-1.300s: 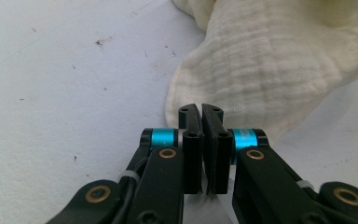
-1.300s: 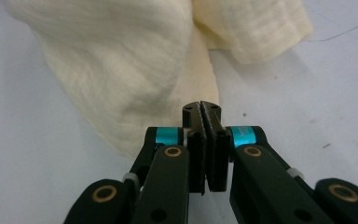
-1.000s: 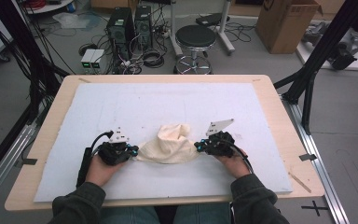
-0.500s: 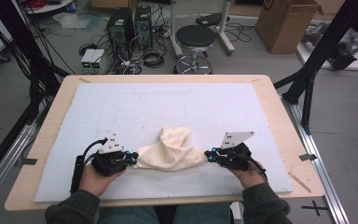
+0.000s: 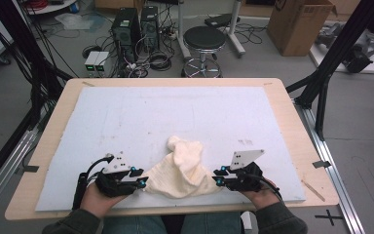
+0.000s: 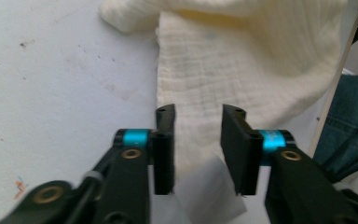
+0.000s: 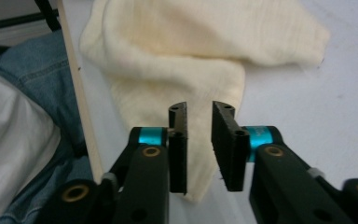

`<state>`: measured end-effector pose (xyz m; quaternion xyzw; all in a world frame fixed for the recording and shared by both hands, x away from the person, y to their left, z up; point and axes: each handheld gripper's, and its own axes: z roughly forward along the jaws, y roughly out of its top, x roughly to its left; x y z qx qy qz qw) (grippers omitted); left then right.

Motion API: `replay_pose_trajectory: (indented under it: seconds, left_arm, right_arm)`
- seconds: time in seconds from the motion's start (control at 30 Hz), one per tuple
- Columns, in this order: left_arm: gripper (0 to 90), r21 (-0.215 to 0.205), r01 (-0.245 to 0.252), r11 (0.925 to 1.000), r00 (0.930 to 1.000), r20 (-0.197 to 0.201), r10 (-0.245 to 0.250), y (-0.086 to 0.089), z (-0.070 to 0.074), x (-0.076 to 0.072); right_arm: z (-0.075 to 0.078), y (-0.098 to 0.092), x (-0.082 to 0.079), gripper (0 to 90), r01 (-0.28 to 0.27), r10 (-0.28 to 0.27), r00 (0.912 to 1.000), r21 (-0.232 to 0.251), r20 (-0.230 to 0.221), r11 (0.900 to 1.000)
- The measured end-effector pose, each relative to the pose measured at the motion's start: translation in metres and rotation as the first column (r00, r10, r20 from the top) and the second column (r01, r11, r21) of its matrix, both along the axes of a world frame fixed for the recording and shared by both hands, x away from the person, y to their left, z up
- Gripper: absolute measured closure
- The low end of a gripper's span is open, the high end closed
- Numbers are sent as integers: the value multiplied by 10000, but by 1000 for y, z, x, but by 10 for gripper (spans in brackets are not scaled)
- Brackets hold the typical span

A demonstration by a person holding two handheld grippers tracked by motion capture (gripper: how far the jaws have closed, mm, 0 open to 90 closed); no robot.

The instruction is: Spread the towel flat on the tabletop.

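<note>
**High view: both tools parted at the corners of the cream cloth**

High view, near edge of the worktop [image 5: 292, 112]: two forearms in dark sleeves come up from below, each hand wrapped around a tool and held low and level over the white mat [image 5: 126, 117]. The left tool [image 5: 142, 181] points toward the right, the right tool [image 5: 215, 177] toward the left, so the two face each other across the cream cloth [image 5: 182, 168]. The cloth lies near the middle of the near edge, spread wide toward the person and bunched into a lump toward the centre of the worktop.

The jaws of both tools have just been opening. In the left gripper view the left tool [image 6: 197, 140] stands with a narrow gap, a corner strip of the cloth [image 6: 242, 56] lying between the jaws; the pads do not press on it. A small white tag shows at the gap's base. The right gripper view shows the right tool [image 7: 199, 140] likewise parted a little, with the cloth [image 7: 186, 51] corner lying loose between the jaws.

The gripper views also show the person's blue jeans beyond the worktop's edge. The high view adds, beyond the far edge, a black stool [image 5: 203, 39], computer towers [image 5: 136, 24] and a cardboard box [image 5: 299, 24] on the floor.
</note>
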<state>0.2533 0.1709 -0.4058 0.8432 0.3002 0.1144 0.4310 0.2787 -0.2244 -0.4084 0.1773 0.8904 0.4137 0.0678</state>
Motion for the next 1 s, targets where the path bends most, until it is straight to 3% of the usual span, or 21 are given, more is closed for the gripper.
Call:
replay_pose_trajectory:
  seconds: [0.1, 0.27, 0.33, 0.43, 0.57, 0.63, 0.7, 0.77, 0.87, 1.0]
  left_arm:
    - [586, -80, 23, 10000, 10000, -9, -23, -2, 1, 13]
    - [558, -438, -131, 9990, 9988, -469, 111, -16, -7, 46]
    - [557, -802, -33, 9968, 9953, -966, -44, -23, -7, 59]
    - [515, -351, 220, 9991, 9876, -1549, -272, -37, -11, 73]
    - [586, -102, 371, 9993, 9748, -2197, -385, -47, -23, 84]
    - [710, -269, 584, 9979, 9708, -2314, -631, -49, -26, 85]
    - [844, -209, 689, 9974, 9765, -2034, -717, -48, -24, 84]
    - [858, 12, 427, 9991, 9847, -1691, -419, -42, -17, 79]
    - [863, 200, -42, 9998, 9905, -1374, 70, -24, -8, 68]
    - [859, 293, -753, 9967, 9855, -1504, 789, 10, -3, 50]
  right_arm:
    - [5, 2, 12, 688, 173, -173, 9999, 310, 5, 9994]
    - [4, 18, 44, 639, 525, -523, 9986, 430, -60, 9977]
    - [2, 24, 55, 631, 595, -593, 9982, 324, -74, 9977]
    - [-1, 26, 68, 619, 770, -756, 9967, 535, -288, 9956]
    - [-8, 27, 77, 590, 901, -875, 9944, 411, -597, 9951]
    - [-10, 27, 79, 587, 962, -932, 9933, 413, -682, 9945]
    - [-10, 27, 80, 585, 1010, -977, 9931, 499, -646, 9936]
    - [-9, 27, 80, 585, 990, -960, 9935, 488, -608, 9939]
    - [-8, 26, 78, 585, 1037, -1008, 9933, 522, -559, 9932]
    - [-8, 27, 79, 585, 1047, -1024, 9935, 463, -493, 9934]
